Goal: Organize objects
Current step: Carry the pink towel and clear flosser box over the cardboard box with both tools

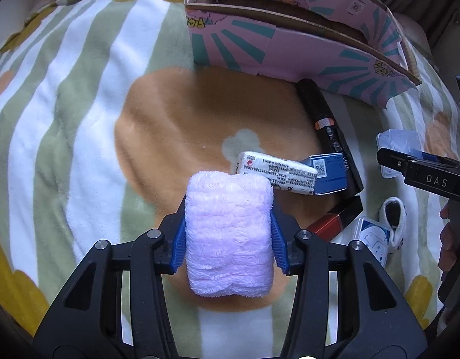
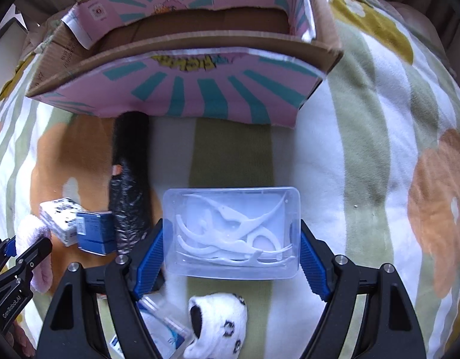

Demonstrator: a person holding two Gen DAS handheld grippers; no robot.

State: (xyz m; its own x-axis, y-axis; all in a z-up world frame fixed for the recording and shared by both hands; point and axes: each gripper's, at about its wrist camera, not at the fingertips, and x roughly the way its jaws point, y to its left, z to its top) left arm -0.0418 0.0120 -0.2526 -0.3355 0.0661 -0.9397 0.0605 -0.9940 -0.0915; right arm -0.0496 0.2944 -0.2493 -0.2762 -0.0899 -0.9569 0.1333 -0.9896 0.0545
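Note:
My left gripper [image 1: 228,239] is shut on a rolled lilac towel [image 1: 228,239] and holds it above the blanket. My right gripper [image 2: 231,248] is shut on a clear plastic box of white floss picks [image 2: 232,230]; it shows at the right edge of the left wrist view [image 1: 409,161]. The open pink cardboard box [image 1: 289,56] stands at the far side, also in the right wrist view [image 2: 200,95]. Its inside looks empty as far as I can see.
On the striped flower blanket [image 1: 80,119] lie a long black pack [image 2: 129,179], a white tissue pack [image 1: 274,173], a blue carton [image 1: 331,173], a red and black box [image 1: 337,218], a small blue-white case [image 1: 373,239] and a white spotted sock [image 2: 221,323].

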